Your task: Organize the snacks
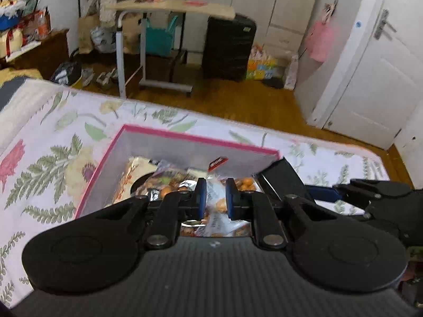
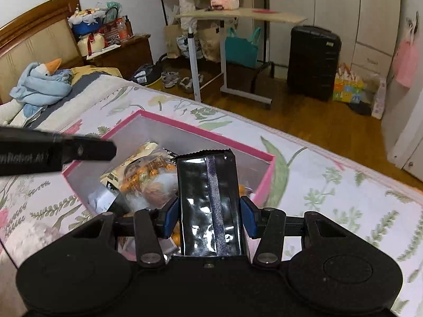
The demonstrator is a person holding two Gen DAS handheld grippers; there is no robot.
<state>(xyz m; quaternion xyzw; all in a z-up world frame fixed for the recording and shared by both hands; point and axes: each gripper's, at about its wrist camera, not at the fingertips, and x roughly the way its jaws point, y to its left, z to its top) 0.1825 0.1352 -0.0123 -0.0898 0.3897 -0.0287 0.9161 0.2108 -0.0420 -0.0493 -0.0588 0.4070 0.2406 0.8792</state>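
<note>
Right fingers: we see them clamped on a black pouch, one blue pad on each side edge; the pouch stands upright between them, its sealed top edge toward 12 o'clock.
Left fingers: we see the blue pads close together with a narrow gap showing; they are at their tightest, and we see nothing held between them.
Box: pink-rimmed with grey inner walls, open on the floral bed, lying below both grippers.
Snacks: we see clear bags of orange pieces and other packets piled inside the box, at 10 o'clock from the pouch.
Pouch from the left view: at 1 o'clock from the left fingers, over the box's right corner.
Left gripper from the right view: a black bar entering at 9 o'clock, over the box's left rim.
Room: a desk at 12 o'clock, a black suitcase at 1 o'clock.
</note>
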